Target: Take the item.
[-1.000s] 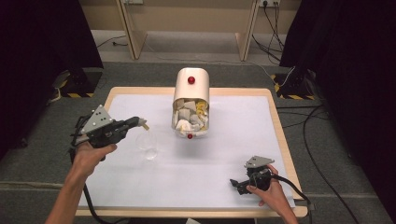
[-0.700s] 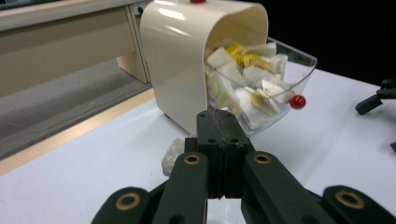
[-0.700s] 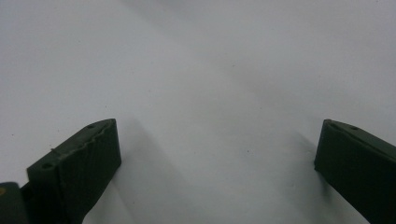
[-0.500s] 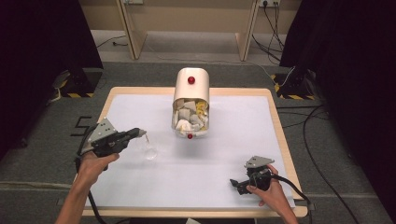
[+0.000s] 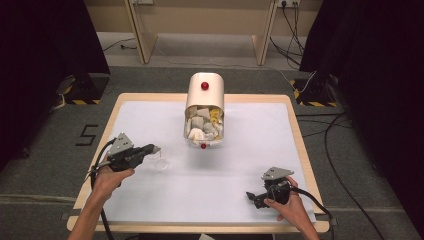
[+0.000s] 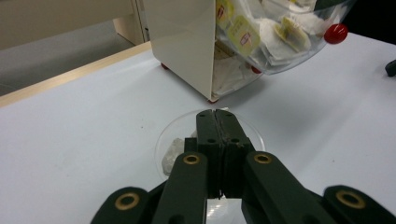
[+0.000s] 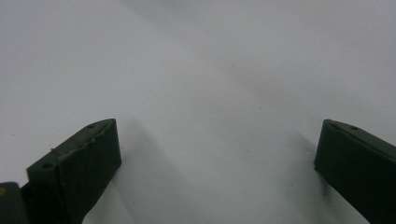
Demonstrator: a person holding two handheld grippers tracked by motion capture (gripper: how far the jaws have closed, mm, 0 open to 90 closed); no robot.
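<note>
Sachets (image 6: 244, 36) in the dispenser (image 5: 204, 110) bear illegible red-and-yellow labels; floor mark "5" (image 5: 87, 135).

black jaws, brass screws; grey plates

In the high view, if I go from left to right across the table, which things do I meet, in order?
Left tool → clear round dish → cream dispenser box of sachets → right tool.
</note>
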